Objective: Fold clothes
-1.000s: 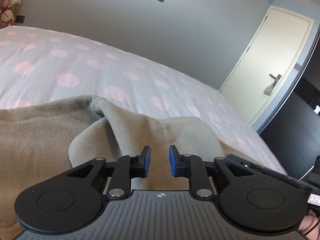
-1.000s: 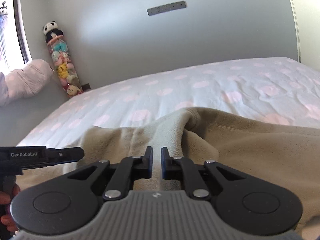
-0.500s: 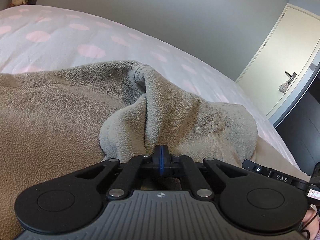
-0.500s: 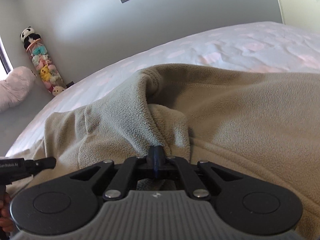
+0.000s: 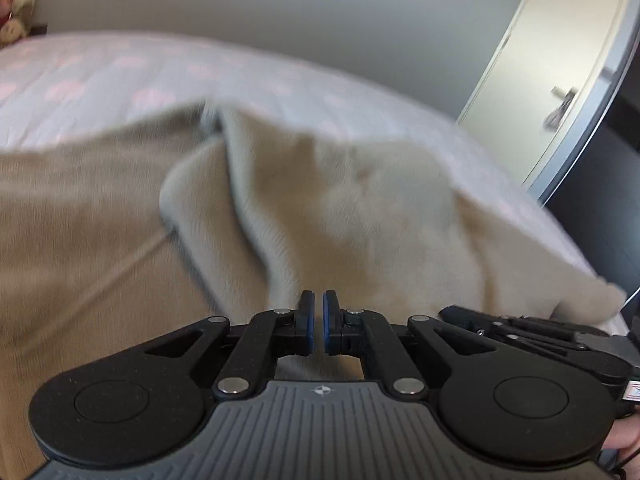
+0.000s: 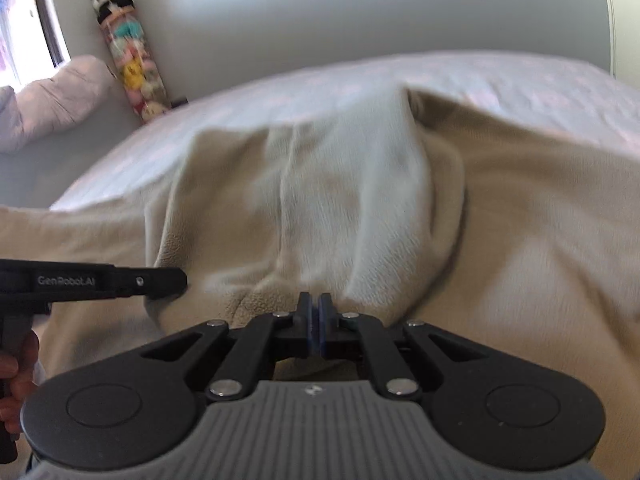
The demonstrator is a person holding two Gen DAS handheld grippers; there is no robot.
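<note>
A beige fleece garment (image 5: pixel 360 208) lies spread on a bed with a pink-dotted cover (image 5: pixel 120 72). My left gripper (image 5: pixel 316 320) is shut on its near edge, with a thin strip of fleece between the blue pads and folds fanning out from the tips. In the right wrist view the same garment (image 6: pixel 340 200) bunches in long creases toward my right gripper (image 6: pixel 314 320), whose pads are pressed together on the fleece edge. Each gripper shows in the other's view, the right one (image 5: pixel 520 328) low at the right and the left one (image 6: pixel 120 280) at the left. Both views are blurred.
A cream door (image 5: pixel 540 60) with a handle stands past the bed's right side. A column of plush toys (image 6: pixel 132 64) leans in the wall corner beside a pale pillow (image 6: pixel 52 96). A person's hand (image 6: pixel 16 380) grips the left handle.
Both grippers were open above the fleece, came down and shut on its near edge. Now they have drawn back, and the fleece stretches toward them.
</note>
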